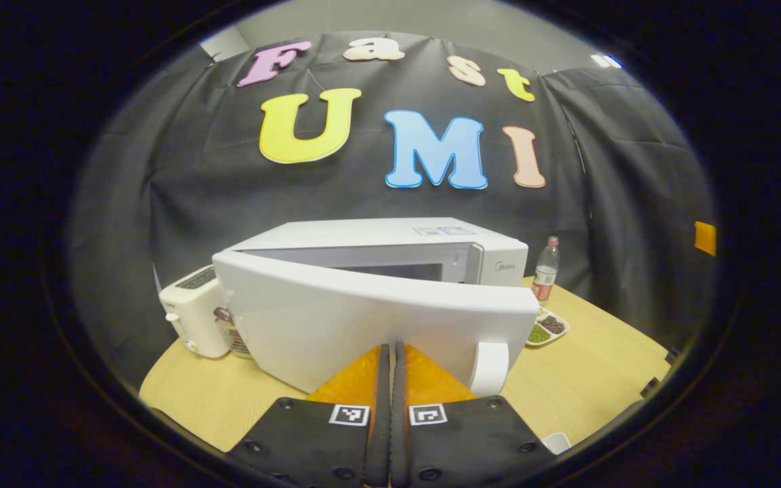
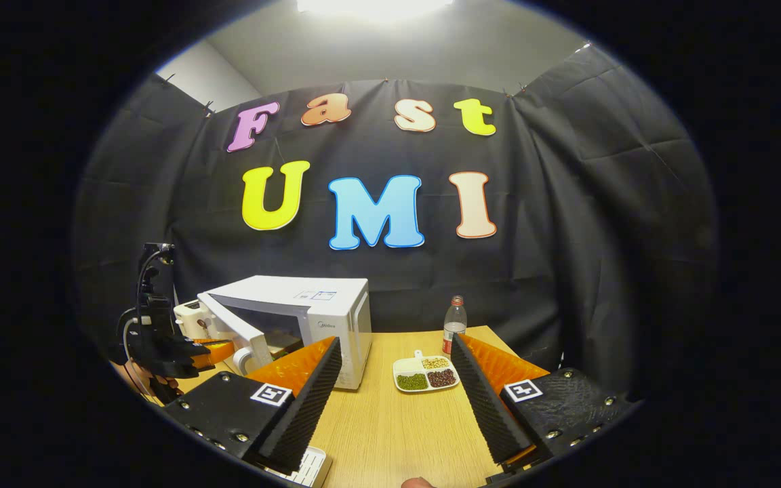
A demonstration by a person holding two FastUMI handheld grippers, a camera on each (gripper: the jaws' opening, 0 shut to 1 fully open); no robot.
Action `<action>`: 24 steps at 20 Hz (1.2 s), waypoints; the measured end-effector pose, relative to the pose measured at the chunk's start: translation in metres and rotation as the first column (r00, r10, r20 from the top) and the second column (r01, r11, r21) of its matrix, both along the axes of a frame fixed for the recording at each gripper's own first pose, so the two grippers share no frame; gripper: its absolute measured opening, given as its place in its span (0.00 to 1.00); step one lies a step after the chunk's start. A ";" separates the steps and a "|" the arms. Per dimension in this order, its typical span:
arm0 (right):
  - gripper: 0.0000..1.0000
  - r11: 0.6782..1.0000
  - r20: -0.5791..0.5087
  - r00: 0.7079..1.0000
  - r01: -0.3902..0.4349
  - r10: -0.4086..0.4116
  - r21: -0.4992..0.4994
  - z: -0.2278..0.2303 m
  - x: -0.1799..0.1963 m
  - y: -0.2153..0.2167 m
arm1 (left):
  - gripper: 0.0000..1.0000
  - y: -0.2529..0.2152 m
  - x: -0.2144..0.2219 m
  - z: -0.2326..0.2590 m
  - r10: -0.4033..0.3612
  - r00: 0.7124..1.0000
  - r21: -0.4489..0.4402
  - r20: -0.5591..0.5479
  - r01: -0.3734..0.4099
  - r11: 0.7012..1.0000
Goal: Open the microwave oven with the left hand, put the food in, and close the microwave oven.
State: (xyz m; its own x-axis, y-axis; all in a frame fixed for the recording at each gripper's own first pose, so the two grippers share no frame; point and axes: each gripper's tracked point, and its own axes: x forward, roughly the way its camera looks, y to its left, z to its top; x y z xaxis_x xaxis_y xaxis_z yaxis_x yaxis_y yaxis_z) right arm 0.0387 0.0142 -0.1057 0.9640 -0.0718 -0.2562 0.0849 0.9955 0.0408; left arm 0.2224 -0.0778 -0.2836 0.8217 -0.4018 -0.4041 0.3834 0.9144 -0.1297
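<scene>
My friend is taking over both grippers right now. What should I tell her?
Left gripper: fingers closed together, tips against the front of the microwave door, beside its handle; gripping nothing.
Right gripper: open and empty, held above the table, pointing toward the food tray.
Things: microwave on the table, door partly open. The tray sits on the table to the microwave's right, in front of a bottle. A toaster stands on the microwave's other side.
Done: door started opening.
Left: open it wide, put the tray inside, close the door.
</scene>
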 end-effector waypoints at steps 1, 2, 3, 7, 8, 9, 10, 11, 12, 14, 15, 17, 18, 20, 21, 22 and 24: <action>0.98 1.000 -0.011 1.000 0.010 -0.010 0.001 -0.005 0.001 0.000 | 0.10 -0.005 0.006 -0.001 -0.010 1.000 -0.001 0.002 0.010 1.000; 0.98 1.000 -0.020 1.000 0.023 -0.023 0.002 -0.008 0.002 -0.001 | 0.07 -0.009 0.013 -0.003 -0.020 1.000 -0.003 0.003 0.020 1.000; 0.98 0.999 -0.024 0.999 0.037 -0.037 0.004 -0.010 0.004 -0.004 | 0.07 -0.013 0.018 -0.005 -0.029 1.000 -0.006 0.003 0.029 1.000; 0.98 0.996 -0.044 0.995 0.089 -0.090 -0.011 -0.017 0.006 -0.015 | 0.07 -0.028 0.039 -0.012 -0.055 0.998 -0.008 0.006 0.055 0.998; 0.98 0.995 -0.049 0.994 0.099 -0.100 -0.016 -0.018 0.007 -0.018 | 0.10 -0.030 0.045 -0.014 -0.055 0.998 -0.008 0.005 0.055 0.998; 0.98 0.994 -0.052 0.992 0.110 -0.111 -0.018 -0.019 0.007 -0.022 | 0.07 -0.033 0.050 -0.015 -0.053 0.999 -0.011 0.003 0.053 0.999; 0.98 0.992 -0.053 0.991 0.121 -0.122 -0.019 -0.020 0.008 -0.025 | 0.07 -0.035 0.056 -0.015 -0.053 0.999 -0.016 0.002 0.053 0.998; 0.98 0.991 -0.057 0.989 0.134 -0.135 -0.021 -0.021 0.007 -0.028 | 0.07 -0.038 0.061 -0.016 -0.053 0.999 -0.017 0.001 0.053 0.998; 0.98 0.989 -0.061 0.988 0.144 -0.145 -0.020 -0.022 0.007 -0.031 | 0.07 -0.041 0.065 -0.017 -0.056 0.998 -0.018 0.004 0.056 0.998; 0.98 0.988 -0.073 0.985 0.155 -0.156 -0.017 -0.025 0.007 -0.033 | 0.07 -0.045 0.072 -0.018 -0.059 0.998 -0.013 0.012 0.059 0.998; 0.98 0.988 -0.077 0.985 0.153 -0.154 -0.019 -0.026 0.007 -0.033 | 0.07 -0.047 0.075 -0.019 -0.057 0.998 -0.009 0.018 0.057 0.998; 0.98 0.988 -0.069 0.986 0.151 -0.153 -0.033 -0.022 0.007 -0.032 | 0.07 -0.046 0.078 -0.018 -0.039 0.999 -0.011 0.023 0.039 0.999; 0.98 0.987 -0.059 0.986 0.153 -0.155 -0.038 -0.018 0.007 -0.032 | 0.07 -0.045 0.081 -0.018 -0.025 0.999 -0.008 0.029 0.025 1.000; 0.98 0.989 -0.045 0.989 0.141 -0.142 -0.035 -0.010 0.006 -0.027 | 0.11 -0.047 0.090 -0.018 -0.014 0.999 -0.001 0.040 0.014 1.000; 0.98 0.991 -0.037 0.991 0.131 -0.132 -0.036 -0.007 0.004 -0.025 | 0.08 -0.053 0.091 -0.025 -0.031 0.999 0.009 0.015 0.031 0.999; 0.98 0.992 -0.029 0.992 0.121 -0.122 -0.040 -0.003 0.003 -0.024 | 0.08 -0.057 0.087 -0.021 -0.034 0.999 0.010 0.020 0.034 0.999; 0.98 0.994 -0.019 0.995 0.101 -0.101 -0.035 0.001 0.000 -0.021 | 0.08 -0.053 0.087 -0.001 -0.019 0.998 0.040 0.063 0.016 0.999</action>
